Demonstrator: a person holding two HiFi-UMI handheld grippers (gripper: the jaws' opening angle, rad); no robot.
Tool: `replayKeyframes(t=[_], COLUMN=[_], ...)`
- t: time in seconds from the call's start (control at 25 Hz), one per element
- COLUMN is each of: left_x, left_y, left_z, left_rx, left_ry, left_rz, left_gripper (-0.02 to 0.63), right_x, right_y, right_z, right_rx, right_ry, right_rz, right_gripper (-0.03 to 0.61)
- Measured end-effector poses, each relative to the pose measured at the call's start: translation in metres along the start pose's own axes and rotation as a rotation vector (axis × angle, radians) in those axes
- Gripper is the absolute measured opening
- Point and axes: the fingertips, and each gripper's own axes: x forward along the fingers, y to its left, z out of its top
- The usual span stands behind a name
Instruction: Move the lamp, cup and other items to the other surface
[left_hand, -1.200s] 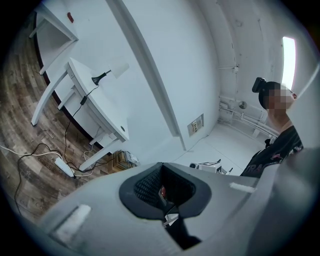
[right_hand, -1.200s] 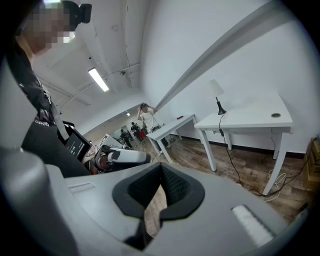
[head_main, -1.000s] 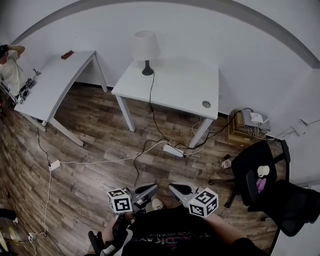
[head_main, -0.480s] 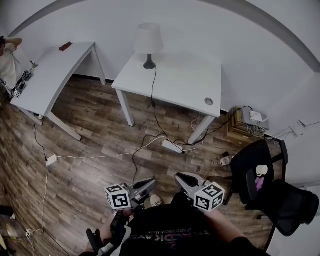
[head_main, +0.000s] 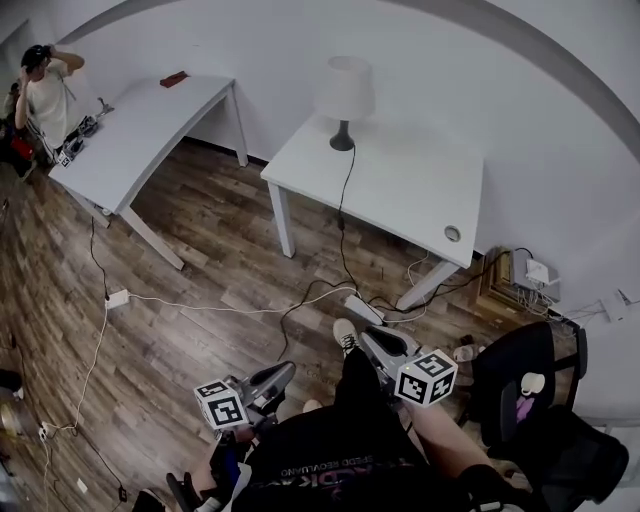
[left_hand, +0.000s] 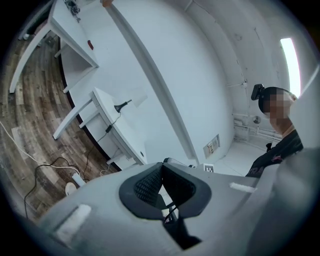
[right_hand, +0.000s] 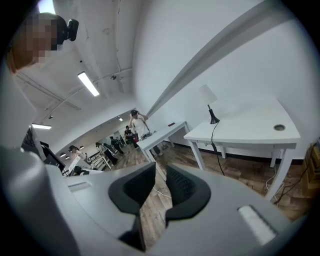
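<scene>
Head view: lamp (head_main: 343, 100) stands upright at the back left corner of the desk (head_main: 410, 195), dead ahead and well apart from both tongs. Looks like the right tongs (head_main: 372, 340) are a bit nearer, empty, jaws just been opening to a small gap. The left tongs (head_main: 280, 375) are closed on nothing.

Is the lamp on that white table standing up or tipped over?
Upright: the lamp stands on its dark base on the table, shade on top.

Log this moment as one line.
left tool: shut, empty | right tool: jaws just been opening, nothing between | lamp: upright on white table, not yet reached
</scene>
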Motion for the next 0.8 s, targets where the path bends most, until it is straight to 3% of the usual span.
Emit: replayKeyframes(t=[0.32, 0.8], left_x=[0.005, 0.054], left_y=[0.047, 0.092], left_z=[0.055, 0.117], left_rx=[-0.019, -0.063], left_ry=[-0.179, -0.318], left_rz=[0.149, 0.296], left_gripper=[-0.002, -0.002], right_x=[0.087, 0.231], right_y=[-0.083, -0.245], right_z=[0.079, 0.209], right_rx=[-0.099, -0.382], right_ry=[0.019, -0.016], right_rz=[0.006, -0.129], right_gripper=[0.101, 0.161])
